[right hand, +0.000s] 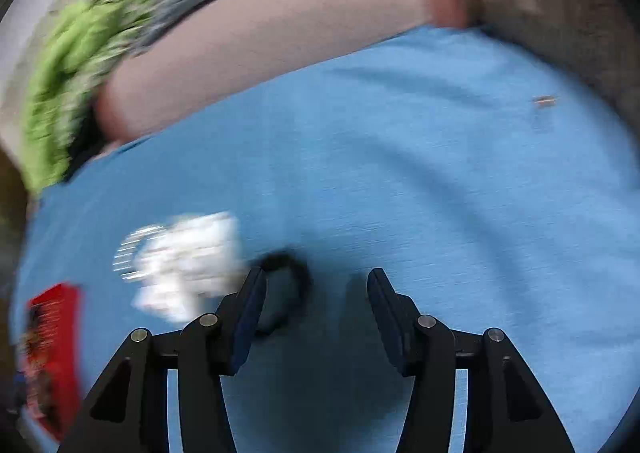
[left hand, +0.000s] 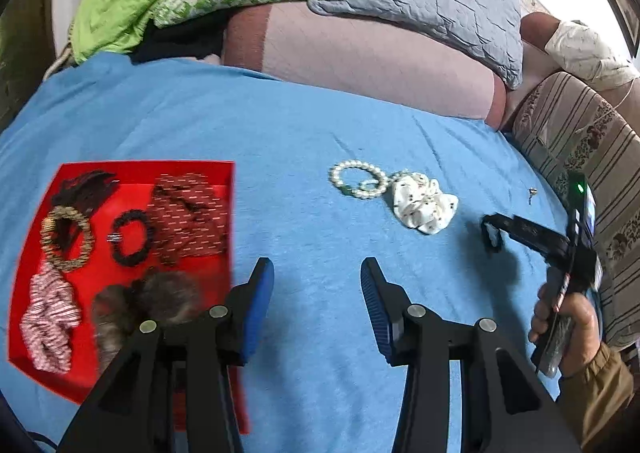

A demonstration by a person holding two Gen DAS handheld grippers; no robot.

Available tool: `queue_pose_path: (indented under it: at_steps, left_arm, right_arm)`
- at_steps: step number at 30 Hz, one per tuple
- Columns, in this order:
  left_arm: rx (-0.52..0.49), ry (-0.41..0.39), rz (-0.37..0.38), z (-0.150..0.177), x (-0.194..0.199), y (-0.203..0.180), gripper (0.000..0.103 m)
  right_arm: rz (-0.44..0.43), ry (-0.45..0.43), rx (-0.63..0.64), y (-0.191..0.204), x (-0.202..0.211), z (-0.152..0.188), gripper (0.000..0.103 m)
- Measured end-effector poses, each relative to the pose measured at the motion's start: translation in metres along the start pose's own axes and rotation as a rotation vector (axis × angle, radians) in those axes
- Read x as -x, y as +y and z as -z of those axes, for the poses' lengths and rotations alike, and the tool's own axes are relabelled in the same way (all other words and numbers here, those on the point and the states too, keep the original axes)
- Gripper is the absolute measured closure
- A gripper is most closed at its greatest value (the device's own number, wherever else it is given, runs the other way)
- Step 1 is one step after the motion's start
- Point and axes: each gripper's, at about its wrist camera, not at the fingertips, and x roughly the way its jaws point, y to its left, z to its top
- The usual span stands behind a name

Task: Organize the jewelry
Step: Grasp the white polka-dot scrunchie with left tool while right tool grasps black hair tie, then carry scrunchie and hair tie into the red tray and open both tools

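Both grippers' jaws stand apart, empty. Right gripper [right hand: 316, 285] should straddle the black hair tie [right hand: 298, 273] squarely before closing, then carry it to the red tray [left hand: 224, 169].

Blue bedsheet [left hand: 320, 125] bears red tray [left hand: 140, 169], pearl bracelets [left hand: 358, 179], scrunchie [left hand: 424, 205].

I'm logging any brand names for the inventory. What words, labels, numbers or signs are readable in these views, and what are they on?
No readable text in either view.
Red tray: no lettering visible.
Dark red scrunchie: pale dashes, a pattern only.
Right gripper: a green light on its body, no label legible.
Right wrist view: too blurred to read.
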Motion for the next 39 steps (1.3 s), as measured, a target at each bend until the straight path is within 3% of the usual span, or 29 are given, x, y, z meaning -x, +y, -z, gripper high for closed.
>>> queue_pose_path:
  at_steps: [5, 15, 18, 22, 25, 28, 30, 31, 39]
  left_arm:
    - [0.003, 0.051, 0.051, -0.014, -0.035, -0.032, 0.059]
    - [0.054, 0.184, 0.146, -0.042, -0.132, -0.085, 0.059]
    - [0.050, 0.211, 0.164, -0.047, -0.153, -0.097, 0.059]
    - [0.057, 0.227, 0.161, -0.049, -0.170, -0.103, 0.059]
    - [0.059, 0.214, 0.147, -0.048, -0.172, -0.105, 0.061]
    - [0.029, 0.217, 0.098, -0.046, -0.172, -0.106, 0.091]
    - [0.027, 0.213, 0.099, -0.045, -0.169, -0.104, 0.092]
    - [0.027, 0.213, 0.093, -0.043, -0.164, -0.103, 0.093]
    - [-0.023, 0.153, 0.102, -0.022, -0.098, -0.085, 0.093]
  right_arm:
    - [-0.071, -0.006, -0.032, -0.029, 0.007, 0.000, 0.046]
    - [-0.272, 0.049, -0.004, -0.017, -0.005, 0.005, 0.046]
    - [-0.279, 0.063, 0.045, -0.011, -0.006, 0.011, 0.046]
    - [-0.226, 0.056, 0.124, -0.003, -0.004, 0.023, 0.046]
    - [-0.174, 0.036, 0.190, 0.005, -0.003, 0.030, 0.048]
    - [-0.100, 0.019, 0.242, 0.014, -0.005, 0.036, 0.059]
    - [-0.070, 0.012, 0.268, 0.018, -0.005, 0.039, 0.084]
    - [-0.079, 0.016, 0.265, 0.018, -0.004, 0.040, 0.091]
    - [-0.136, 0.005, 0.225, 0.024, 0.026, 0.045, 0.093]
